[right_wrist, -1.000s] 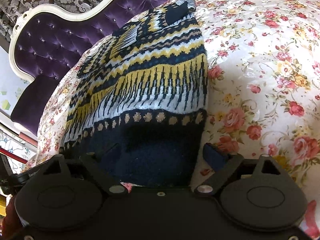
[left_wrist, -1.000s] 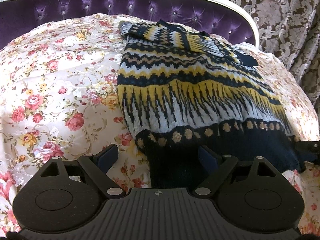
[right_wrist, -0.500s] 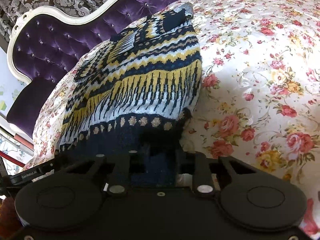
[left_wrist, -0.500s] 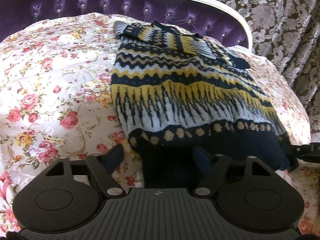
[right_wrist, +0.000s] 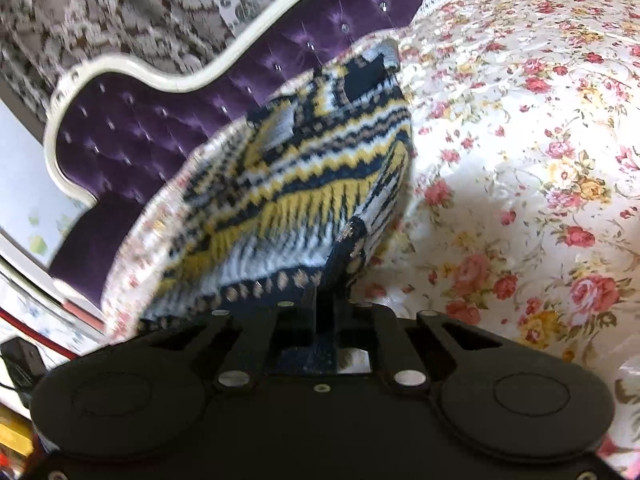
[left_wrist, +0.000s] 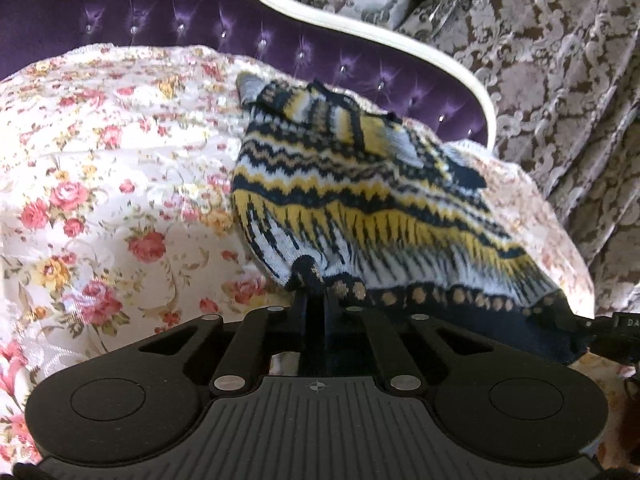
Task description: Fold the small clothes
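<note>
Both sets of fingers are just finishing closing; the left gripper (left_wrist: 315,292) and right gripper (right_wrist: 326,300) are pinching the patterned sweater's (left_wrist: 360,200) dark hem at lower centre, lifting it off the floral bedspread (left_wrist: 100,200); a fold toward the collar is probably beginning.

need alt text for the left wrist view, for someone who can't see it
The left gripper is shut on the dark navy hem of a patterned knit sweater in navy, yellow and white, which lies on a floral bedspread. A tufted purple headboard with a cream frame stands behind, and the right gripper's tip shows at the sweater's other corner.
</note>
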`<state>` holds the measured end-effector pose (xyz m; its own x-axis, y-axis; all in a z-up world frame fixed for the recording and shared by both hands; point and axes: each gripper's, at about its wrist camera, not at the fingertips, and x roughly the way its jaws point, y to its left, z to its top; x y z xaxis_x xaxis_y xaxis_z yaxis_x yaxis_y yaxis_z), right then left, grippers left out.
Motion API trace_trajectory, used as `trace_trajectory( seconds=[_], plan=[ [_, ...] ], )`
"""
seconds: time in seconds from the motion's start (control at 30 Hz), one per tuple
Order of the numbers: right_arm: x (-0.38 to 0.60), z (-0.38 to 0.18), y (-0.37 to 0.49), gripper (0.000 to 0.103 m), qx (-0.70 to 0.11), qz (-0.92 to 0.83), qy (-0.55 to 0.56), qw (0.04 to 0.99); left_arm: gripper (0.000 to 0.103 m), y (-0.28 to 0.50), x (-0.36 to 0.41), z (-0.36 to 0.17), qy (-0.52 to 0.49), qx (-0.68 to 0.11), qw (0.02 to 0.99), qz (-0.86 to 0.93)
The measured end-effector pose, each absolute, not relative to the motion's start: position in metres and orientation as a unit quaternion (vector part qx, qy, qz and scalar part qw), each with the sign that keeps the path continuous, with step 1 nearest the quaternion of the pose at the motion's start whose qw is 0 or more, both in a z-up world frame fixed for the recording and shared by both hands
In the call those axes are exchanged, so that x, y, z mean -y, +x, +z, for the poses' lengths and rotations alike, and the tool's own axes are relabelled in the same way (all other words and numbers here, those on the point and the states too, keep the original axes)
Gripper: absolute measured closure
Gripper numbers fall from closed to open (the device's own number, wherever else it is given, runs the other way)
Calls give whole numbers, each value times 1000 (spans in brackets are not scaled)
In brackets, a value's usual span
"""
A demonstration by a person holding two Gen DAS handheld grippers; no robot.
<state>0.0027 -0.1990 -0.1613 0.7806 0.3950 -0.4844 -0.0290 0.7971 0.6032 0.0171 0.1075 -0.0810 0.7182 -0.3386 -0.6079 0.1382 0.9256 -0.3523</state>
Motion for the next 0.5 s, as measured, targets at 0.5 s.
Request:
trace_trajectory(
  seconds=[0.5],
  plan=[
    [221, -129, 20, 85, -265, 144, 330, 894, 98, 29, -110, -41, -178, -311, 922, -150]
  ],
)
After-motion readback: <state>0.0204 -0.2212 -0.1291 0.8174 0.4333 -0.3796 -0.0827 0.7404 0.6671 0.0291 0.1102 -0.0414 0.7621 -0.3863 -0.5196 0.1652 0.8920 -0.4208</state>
